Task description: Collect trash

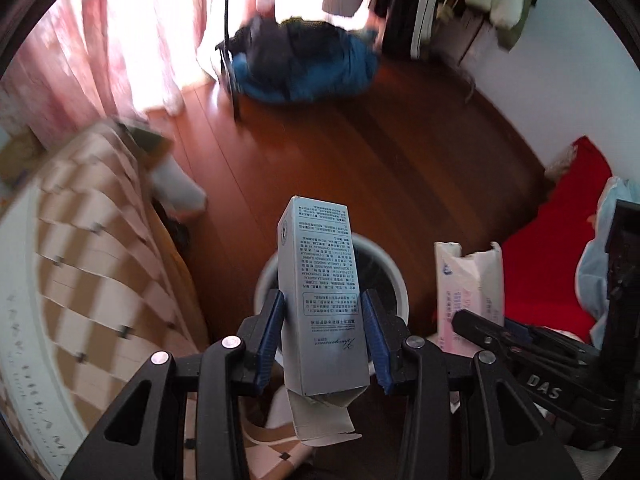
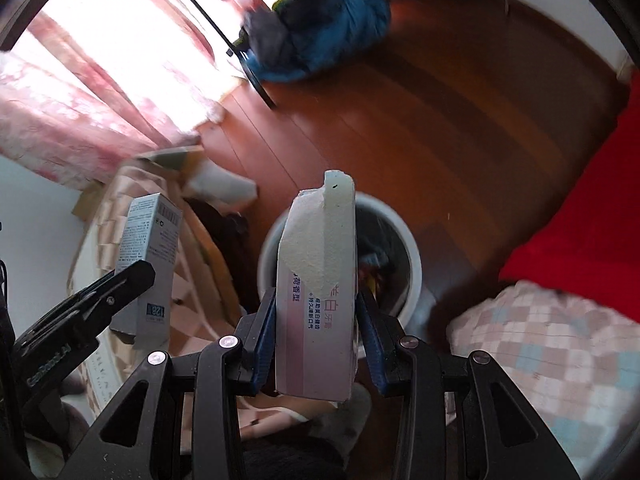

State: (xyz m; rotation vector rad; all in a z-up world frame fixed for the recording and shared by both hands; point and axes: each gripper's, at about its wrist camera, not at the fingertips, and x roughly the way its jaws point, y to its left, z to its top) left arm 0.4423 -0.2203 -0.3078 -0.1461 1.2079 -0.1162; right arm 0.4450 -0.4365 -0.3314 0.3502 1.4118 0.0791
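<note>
I found the left tool (image 1: 324,320) clamped on a grey printed carton (image 1: 320,300), held upright with its bottom flap hanging open. The right tool (image 2: 316,320) gripped a torn pink-and-white toothpaste box (image 2: 320,300), also upright. Both items hung above the white waste bin (image 2: 412,264) standing on the wooden floor (image 1: 380,160), beside a checkered bed (image 1: 100,240).

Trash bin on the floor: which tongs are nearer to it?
Cannot tell. Left tongs with the grey box and right tongs with the pink box both hover above the bin.
</note>
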